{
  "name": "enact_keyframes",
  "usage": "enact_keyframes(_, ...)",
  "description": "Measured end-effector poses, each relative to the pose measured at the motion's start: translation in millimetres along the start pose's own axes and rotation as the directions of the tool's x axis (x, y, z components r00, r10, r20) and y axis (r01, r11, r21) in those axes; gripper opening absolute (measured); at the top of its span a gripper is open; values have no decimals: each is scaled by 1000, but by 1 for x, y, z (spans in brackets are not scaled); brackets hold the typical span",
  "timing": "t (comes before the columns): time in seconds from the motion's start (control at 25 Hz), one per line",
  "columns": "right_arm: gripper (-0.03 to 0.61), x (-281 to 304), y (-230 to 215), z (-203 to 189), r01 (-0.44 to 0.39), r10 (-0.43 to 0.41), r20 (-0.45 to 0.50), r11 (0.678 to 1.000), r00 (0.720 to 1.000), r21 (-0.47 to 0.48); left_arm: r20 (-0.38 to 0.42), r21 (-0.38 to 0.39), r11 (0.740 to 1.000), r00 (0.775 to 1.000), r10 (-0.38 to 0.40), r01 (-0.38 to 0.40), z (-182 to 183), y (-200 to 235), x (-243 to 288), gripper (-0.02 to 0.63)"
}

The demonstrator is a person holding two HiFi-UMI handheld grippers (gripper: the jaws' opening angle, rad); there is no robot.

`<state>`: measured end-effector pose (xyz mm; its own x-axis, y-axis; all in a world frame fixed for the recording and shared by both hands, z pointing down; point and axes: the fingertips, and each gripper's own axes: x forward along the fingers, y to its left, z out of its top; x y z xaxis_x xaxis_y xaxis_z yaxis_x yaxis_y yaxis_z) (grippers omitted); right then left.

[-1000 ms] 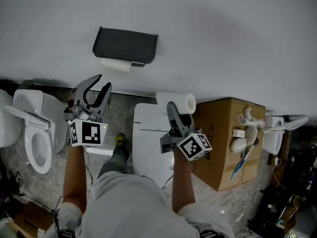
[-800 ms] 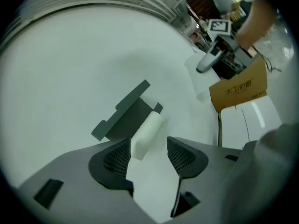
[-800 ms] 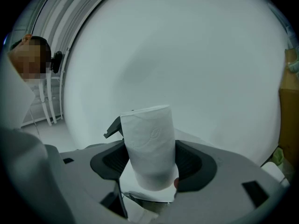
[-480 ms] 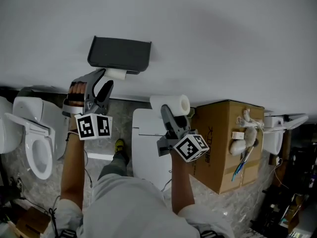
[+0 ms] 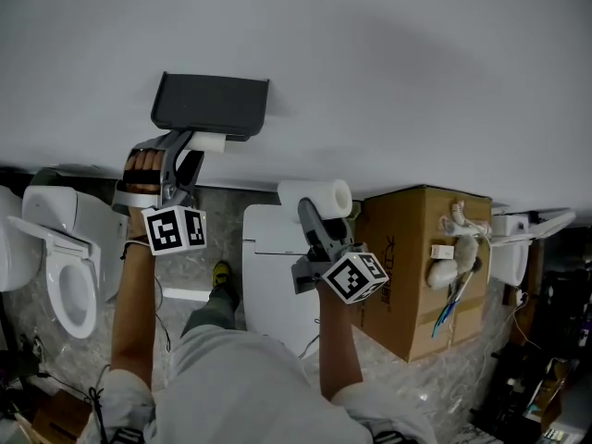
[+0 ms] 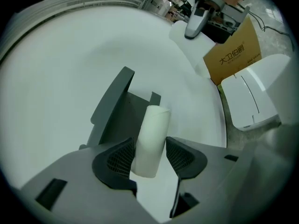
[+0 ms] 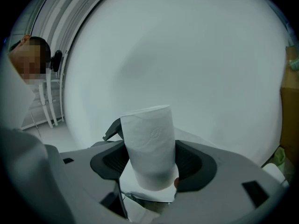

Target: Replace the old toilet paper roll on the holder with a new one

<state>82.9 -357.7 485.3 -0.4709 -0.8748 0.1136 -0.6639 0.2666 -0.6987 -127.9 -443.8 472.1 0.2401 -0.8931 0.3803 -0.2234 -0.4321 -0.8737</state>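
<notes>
Two rolls: old roll [image 6: 150, 139], slim smooth white cylinder; new roll [image 7: 148, 143], thick embossed paper.
Holder [image 5: 211, 103]: dark grey hooded box on the white wall [image 5: 388, 63]; old roll sits under it.
Left gripper [image 6: 148, 157]: jaws just opened wide; old roll between ribbed pads [image 6: 114, 158], unsqueezed.
Right gripper [image 7: 148, 164]: clamped on new roll, near cardboard box [image 5: 416, 276].
</notes>
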Motion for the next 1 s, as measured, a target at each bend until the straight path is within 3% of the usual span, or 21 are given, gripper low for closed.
enact_keyframes(0.2, 306, 1, 0, 3, -10, 10, -1, 1000, 1000, 8, -5, 3, 1000, 1000, 4, -4, 3, 2, 4, 230)
enact_keyframes(0.56, 307, -12, -9, 10, 7, -7, 20, 1000, 1000, 20, 59, 34, 999, 998, -15, 13, 37, -7, 12, 219)
enact_keyframes(1.0, 307, -46, -29, 29, 75, -76, 66, 997, 995, 27, 227, 47, 998, 973, -48, 39, 116, -25, 23, 206)
